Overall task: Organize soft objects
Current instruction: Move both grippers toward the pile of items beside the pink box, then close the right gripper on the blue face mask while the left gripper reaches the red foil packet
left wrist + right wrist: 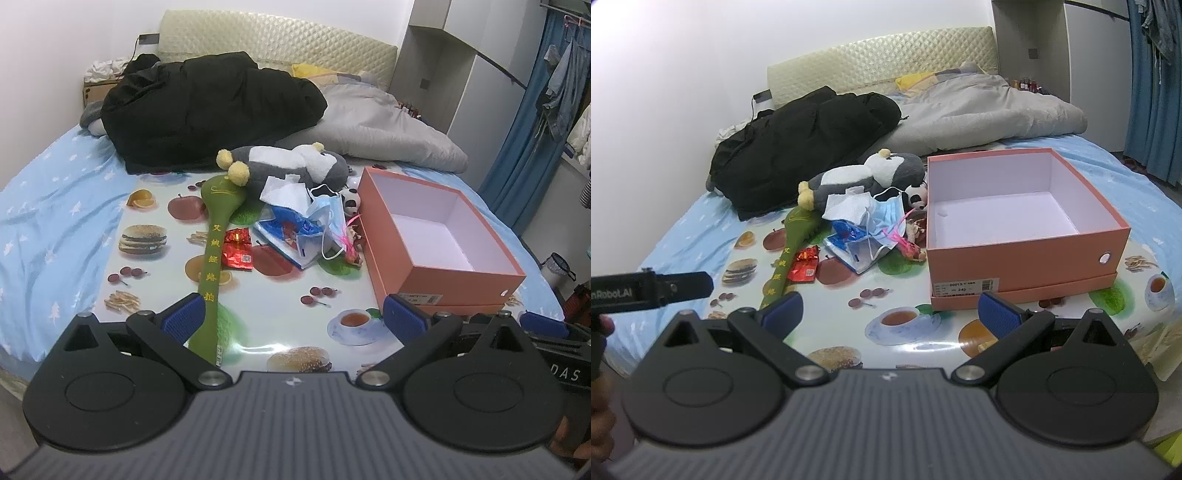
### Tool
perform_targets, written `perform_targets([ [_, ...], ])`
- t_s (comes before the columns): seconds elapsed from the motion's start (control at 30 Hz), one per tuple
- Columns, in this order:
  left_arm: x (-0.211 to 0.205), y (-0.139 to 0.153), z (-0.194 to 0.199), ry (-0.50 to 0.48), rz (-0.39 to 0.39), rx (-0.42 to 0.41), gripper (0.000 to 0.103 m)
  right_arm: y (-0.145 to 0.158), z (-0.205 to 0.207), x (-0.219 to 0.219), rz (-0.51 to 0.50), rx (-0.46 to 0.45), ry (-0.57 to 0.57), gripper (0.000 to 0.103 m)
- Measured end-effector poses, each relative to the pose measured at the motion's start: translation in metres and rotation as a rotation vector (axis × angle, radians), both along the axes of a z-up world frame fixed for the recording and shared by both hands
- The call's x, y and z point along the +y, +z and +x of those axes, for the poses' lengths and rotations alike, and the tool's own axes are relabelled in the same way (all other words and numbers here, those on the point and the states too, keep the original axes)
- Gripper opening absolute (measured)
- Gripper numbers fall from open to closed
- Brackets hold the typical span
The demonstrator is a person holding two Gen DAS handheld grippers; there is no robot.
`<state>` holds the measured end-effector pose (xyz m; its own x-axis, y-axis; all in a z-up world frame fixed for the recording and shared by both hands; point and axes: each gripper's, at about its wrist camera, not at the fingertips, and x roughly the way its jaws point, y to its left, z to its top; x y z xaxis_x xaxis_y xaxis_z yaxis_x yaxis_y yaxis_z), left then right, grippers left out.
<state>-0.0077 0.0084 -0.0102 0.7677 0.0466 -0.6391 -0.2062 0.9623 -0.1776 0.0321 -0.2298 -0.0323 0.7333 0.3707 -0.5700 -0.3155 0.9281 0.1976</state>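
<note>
Left wrist: both tools (293, 319) gape above mat (273, 295).

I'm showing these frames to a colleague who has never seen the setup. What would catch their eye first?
Probably the open salmon-pink cardboard box, empty, at the right of the fruit-and-burger printed mat. Beside it on the left lies a jumble: a grey-and-white plush penguin, blue face masks and a long green padded hammer. Both grippers hover open.

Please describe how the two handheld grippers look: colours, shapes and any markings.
Both the left gripper and right gripper have ribbed grey bodies, black round-based linkage arms with silver pivot bolts, and textured blue finger pads. The left one's side, seen from the right wrist view, carries white "Robot.AI" lettering.
</note>
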Motion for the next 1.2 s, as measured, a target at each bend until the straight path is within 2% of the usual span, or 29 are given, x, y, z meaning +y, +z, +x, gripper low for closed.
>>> perform_targets([
  [0.53,0.009,-0.012,0.008,0.009,-0.009,0.027,0.103,-0.009,0.004,0.003,-0.026,0.017,0.024,0.103],
  [0.73,0.016,-0.028,0.028,0.014,-0.001,0.046,0.103,-0.015,0.017,0.010,-0.079,0.015,0.032,0.103],
  [0.9,0.030,-0.042,0.055,0.019,-0.055,0.054,0.103,-0.021,0.037,0.024,-0.083,0.012,0.041,0.102],
  [1.0,0.038,-0.050,0.071,0.028,-0.070,0.048,0.103,-0.023,0.049,0.034,-0.048,0.016,0.075,0.099],
  [1.03,0.040,-0.053,0.077,0.024,-0.066,0.048,0.103,-0.025,0.054,0.038,-0.039,0.019,0.085,0.095],
  [1.07,0.041,-0.055,0.083,0.023,-0.057,0.049,0.103,-0.026,0.060,0.043,-0.036,0.021,0.094,0.084],
  [1.13,0.044,-0.062,0.094,0.021,-0.047,0.050,0.103,-0.029,0.069,0.052,-0.048,0.020,0.098,0.075],
  [1.2,0.048,-0.071,0.107,0.013,-0.048,0.061,0.103,-0.033,0.079,0.060,-0.052,0.016,0.103,0.075],
])
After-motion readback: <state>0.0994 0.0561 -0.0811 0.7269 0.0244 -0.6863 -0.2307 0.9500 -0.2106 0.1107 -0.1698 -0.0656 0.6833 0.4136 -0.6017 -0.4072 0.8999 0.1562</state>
